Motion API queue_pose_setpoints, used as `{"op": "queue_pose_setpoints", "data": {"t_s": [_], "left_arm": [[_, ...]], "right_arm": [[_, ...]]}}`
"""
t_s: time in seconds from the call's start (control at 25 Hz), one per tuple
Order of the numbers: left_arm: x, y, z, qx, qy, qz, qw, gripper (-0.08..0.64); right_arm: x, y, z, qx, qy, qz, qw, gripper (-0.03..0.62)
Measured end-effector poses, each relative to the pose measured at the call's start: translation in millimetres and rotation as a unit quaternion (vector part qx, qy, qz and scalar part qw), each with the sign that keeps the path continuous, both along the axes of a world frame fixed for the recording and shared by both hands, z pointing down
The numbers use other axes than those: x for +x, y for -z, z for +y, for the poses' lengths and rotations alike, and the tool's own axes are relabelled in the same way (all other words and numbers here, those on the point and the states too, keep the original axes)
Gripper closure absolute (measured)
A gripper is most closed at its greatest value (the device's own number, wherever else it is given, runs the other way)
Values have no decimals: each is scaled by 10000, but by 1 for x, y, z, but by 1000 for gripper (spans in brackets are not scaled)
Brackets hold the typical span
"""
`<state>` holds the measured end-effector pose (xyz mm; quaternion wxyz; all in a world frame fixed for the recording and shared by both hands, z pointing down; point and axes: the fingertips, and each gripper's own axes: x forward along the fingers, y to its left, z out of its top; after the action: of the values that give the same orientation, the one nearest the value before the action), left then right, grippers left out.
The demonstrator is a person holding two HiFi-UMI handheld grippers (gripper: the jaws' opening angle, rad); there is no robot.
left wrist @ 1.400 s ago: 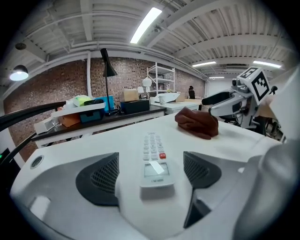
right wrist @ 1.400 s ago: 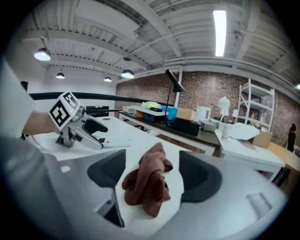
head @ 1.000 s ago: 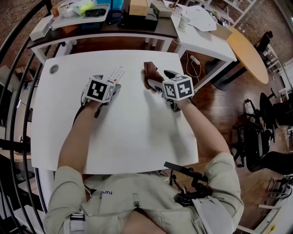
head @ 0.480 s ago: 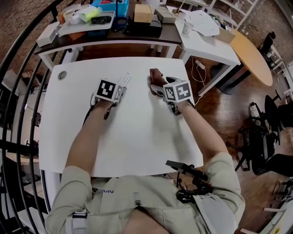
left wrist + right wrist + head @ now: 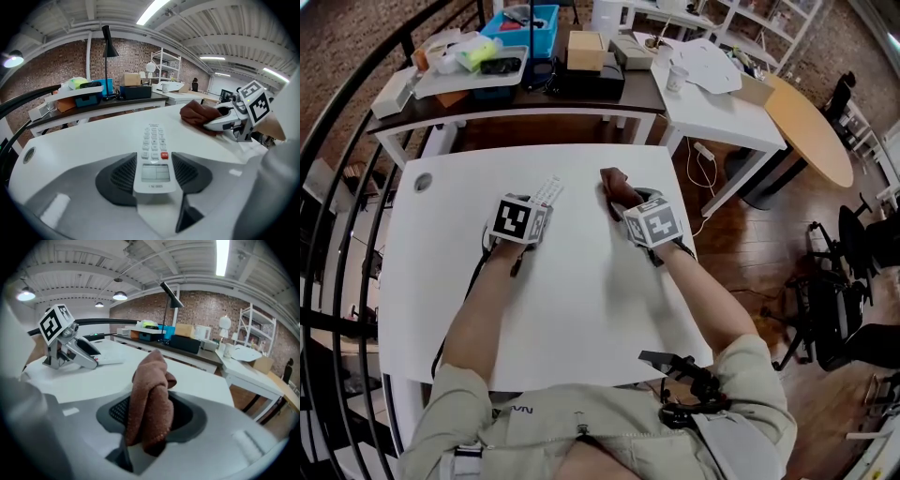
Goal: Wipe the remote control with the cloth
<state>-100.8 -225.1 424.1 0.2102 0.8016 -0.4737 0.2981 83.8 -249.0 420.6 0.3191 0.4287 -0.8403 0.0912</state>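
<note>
The white remote control (image 5: 153, 154) lies lengthwise between my left gripper's (image 5: 153, 176) jaws, buttons up. Those jaws have just been closing, and both dark pads now press its sides. The brown cloth (image 5: 150, 399) stands bunched between my right gripper's (image 5: 150, 416) jaws, which have also just been closing and now pinch it. In the head view the remote (image 5: 546, 191) points away from the left gripper (image 5: 536, 202). The cloth (image 5: 614, 184) sticks out of the right gripper (image 5: 623, 199) a short way to the right. Both rest low over the white table (image 5: 581, 300).
A dark table (image 5: 609, 94) behind carries a blue bin (image 5: 525, 23), trays and boxes. A white side table (image 5: 712, 66) and a round wooden table (image 5: 811, 112) stand to the right. A black railing (image 5: 337, 141) curves along the left. A round grommet (image 5: 423, 182) sits in the table's corner.
Both hands stay about where they were. The right gripper has rolled slightly, and the cloth is more bunched at its tip. The head camera's view has shifted a little.
</note>
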Motion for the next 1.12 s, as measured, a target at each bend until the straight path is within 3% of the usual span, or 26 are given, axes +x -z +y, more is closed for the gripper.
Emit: {"op": "queue_pose_setpoints", "data": {"t_s": [0.24, 0.52, 0.8, 1.12], "left_arm": [[-3, 15, -3, 344, 112, 326, 9988, 318], [-1, 71, -21, 1498, 194, 340, 9879, 318], [7, 137, -32, 2688, 347, 390, 9618, 318], [21, 185, -32, 3401, 366, 485, 9384, 318]], "right_arm": [[2, 4, -2, 143, 3, -122, 9998, 469], [13, 56, -22, 975, -285, -769, 9919, 483], [12, 154, -42, 2212, -350, -1612, 9612, 489], [-7, 223, -32, 3087, -116, -2117, 9272, 492]]}}
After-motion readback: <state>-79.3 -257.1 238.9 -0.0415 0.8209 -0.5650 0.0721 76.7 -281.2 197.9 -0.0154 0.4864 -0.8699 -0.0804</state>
